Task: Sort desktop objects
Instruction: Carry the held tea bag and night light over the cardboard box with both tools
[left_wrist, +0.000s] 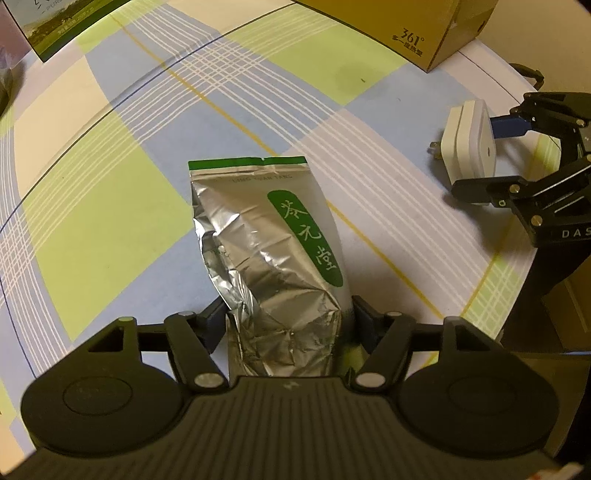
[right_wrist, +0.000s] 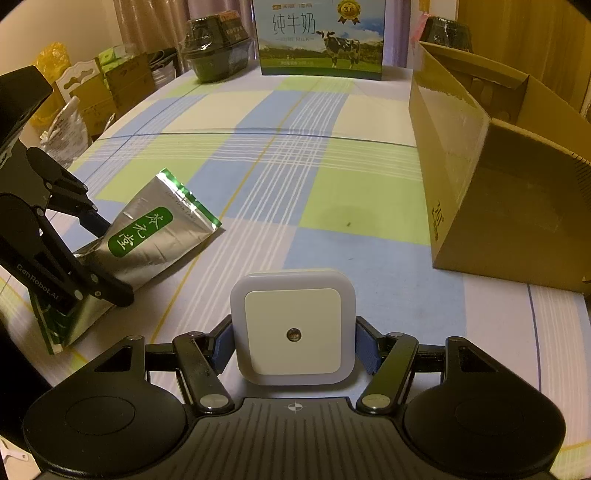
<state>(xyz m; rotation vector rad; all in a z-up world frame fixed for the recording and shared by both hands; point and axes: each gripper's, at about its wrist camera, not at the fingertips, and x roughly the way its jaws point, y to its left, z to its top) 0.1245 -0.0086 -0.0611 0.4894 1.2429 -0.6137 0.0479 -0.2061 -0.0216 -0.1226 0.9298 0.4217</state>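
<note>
A silver foil tea pouch (left_wrist: 273, 236) with a green label sits between the fingers of my left gripper (left_wrist: 291, 321), which is shut on its lower end; the pouch also shows in the right wrist view (right_wrist: 147, 236), tilted up off the table. A white square plug-in night light (right_wrist: 293, 328) sits between the blue pads of my right gripper (right_wrist: 293, 347), which is shut on it. In the left wrist view the night light (left_wrist: 469, 147) and the right gripper (left_wrist: 476, 151) are at the right edge.
An open brown cardboard box (right_wrist: 480, 177) stands at the right of the checked tablecloth (right_wrist: 295, 177). A milk carton box (right_wrist: 321, 37) and a dark wrapped bowl (right_wrist: 214, 44) stand at the far edge. Boxes and bags lie beyond the left edge.
</note>
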